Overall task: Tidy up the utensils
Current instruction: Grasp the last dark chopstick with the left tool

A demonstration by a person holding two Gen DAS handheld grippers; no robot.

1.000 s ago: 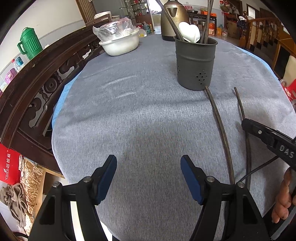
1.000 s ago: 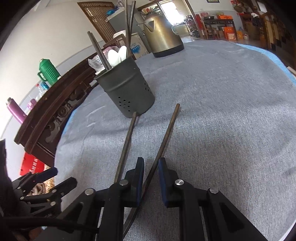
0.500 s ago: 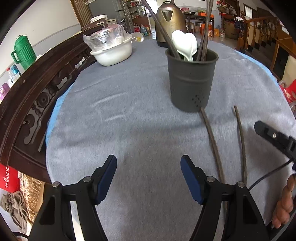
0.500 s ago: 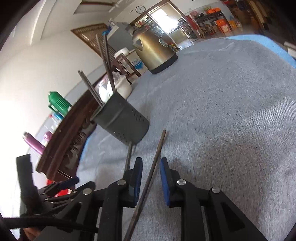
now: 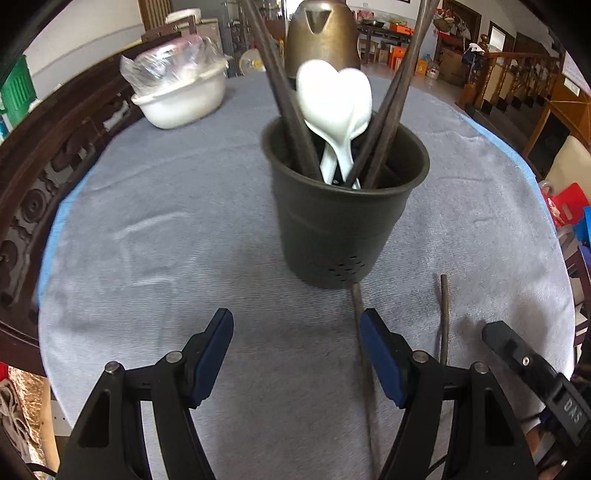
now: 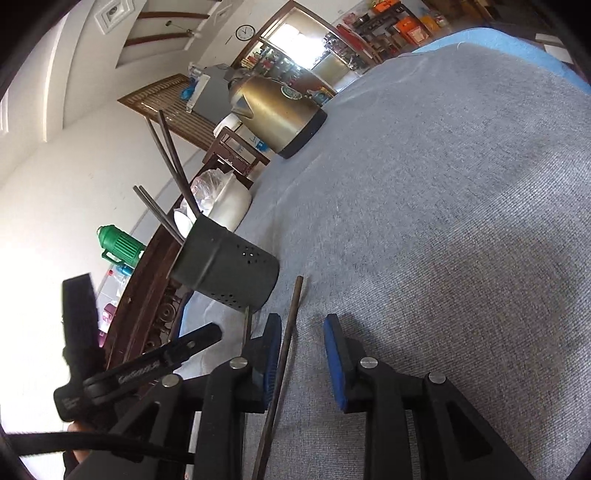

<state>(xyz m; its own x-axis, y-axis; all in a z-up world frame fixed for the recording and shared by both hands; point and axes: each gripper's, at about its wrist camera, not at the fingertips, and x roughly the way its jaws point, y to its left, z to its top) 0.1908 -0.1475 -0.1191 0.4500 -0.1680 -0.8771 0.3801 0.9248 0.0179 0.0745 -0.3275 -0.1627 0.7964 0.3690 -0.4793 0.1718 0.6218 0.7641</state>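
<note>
Now | my right tool [image 6: 299, 354] opening, chopstick [image 6: 284, 354] lying loose between its pads, long axis toward 12 o'clock | holder [image 6: 225, 271] at 11 (nearer this hand) | left tool [image 5: 297, 354] wide, empty

- The dark wooden chopstick [image 5: 364, 354] lying nearer the dark metal utensil cup [image 5: 340, 229] disappears behind the left gripper's blue-padded finger [image 5: 384, 363].
- The upright dark chopsticks [image 5: 275, 70] in that cup run off the top edge.
- The brass-coloured kettle [image 5: 321, 35] is half hidden behind two white plastic spoons [image 5: 332, 99].
- The green ribbed jug [image 5: 16, 90] is cropped at the left rim.
</note>
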